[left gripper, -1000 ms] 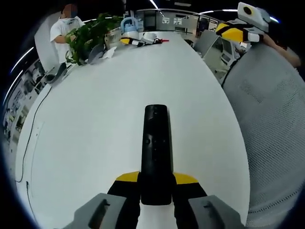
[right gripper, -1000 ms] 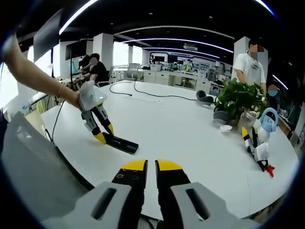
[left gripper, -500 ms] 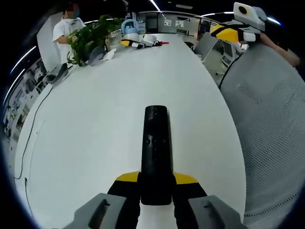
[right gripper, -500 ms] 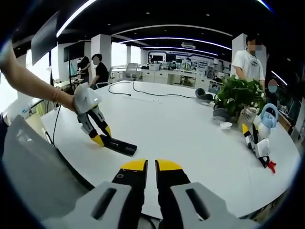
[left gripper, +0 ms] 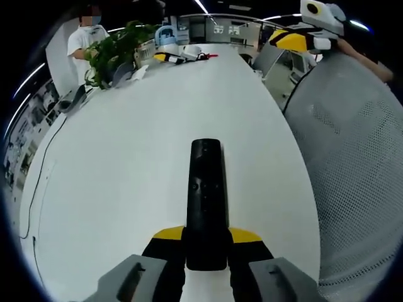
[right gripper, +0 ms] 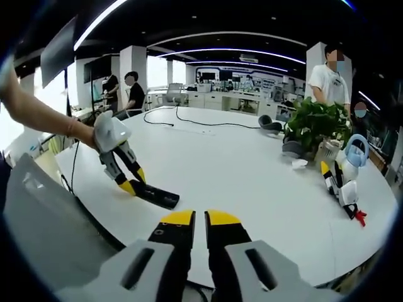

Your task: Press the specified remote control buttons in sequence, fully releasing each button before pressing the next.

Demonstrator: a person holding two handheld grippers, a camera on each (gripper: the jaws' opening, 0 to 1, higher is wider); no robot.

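Black and slim, the remote control [left gripper: 206,201] lay along the white table [left gripper: 126,163], its near end pinched between the yellow-tipped jaws of the left gripper [left gripper: 206,242] at 6 o'clock in the left gripper view. In the right gripper view the same hold showed at 9 o'clock, the remote pointing toward 4 o'clock. The right gripper [right gripper: 199,220] hung off the table's near edge, well apart from the remote, its jaws pressed almost together around nothing.

By my reading, no button was being pressed: this was the steadying step before a press. The next move would call for bringing the right gripper's tips over the remote's buttons [left gripper: 203,186] and down onto the named one, while the left grip kept the body flat.

Against a second earlier, the hold on the remote was unchanged. The mesh chair [left gripper: 359,176] and the plant [left gripper: 116,53] had slid slightly, a camera shift, and the right gripper seen at 1 o'clock had edged leftward
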